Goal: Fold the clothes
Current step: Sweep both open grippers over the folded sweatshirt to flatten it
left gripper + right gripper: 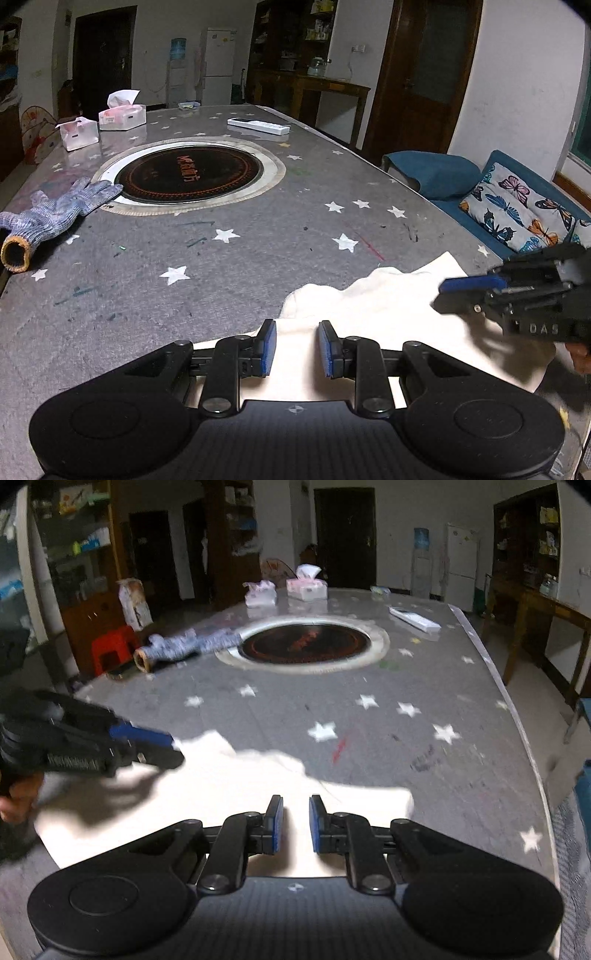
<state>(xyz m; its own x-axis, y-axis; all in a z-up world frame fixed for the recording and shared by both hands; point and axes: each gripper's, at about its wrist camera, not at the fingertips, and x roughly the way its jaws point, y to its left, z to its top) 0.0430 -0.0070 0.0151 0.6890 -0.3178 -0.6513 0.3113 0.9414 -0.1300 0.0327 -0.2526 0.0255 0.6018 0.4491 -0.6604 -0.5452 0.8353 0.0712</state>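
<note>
At the near edge of the grey starred table (258, 258) lies the cream garment (388, 306), bunched and rumpled. Your left gripper (297, 349) hangs over it, jaws apart, nothing held. Your right gripper (296, 823) shows a narrow gap, empty too. Pinch now and you risk grabbing several layers, or dragging cloth off the edge.

Bare tabletop (258, 258) ahead, glove (55, 214) aside.

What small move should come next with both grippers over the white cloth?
Probably lower the left gripper onto the white cloth and pinch its near edge: both it and the right gripper sit over the cloth with gaps between their pads, gripping nothing.
</note>
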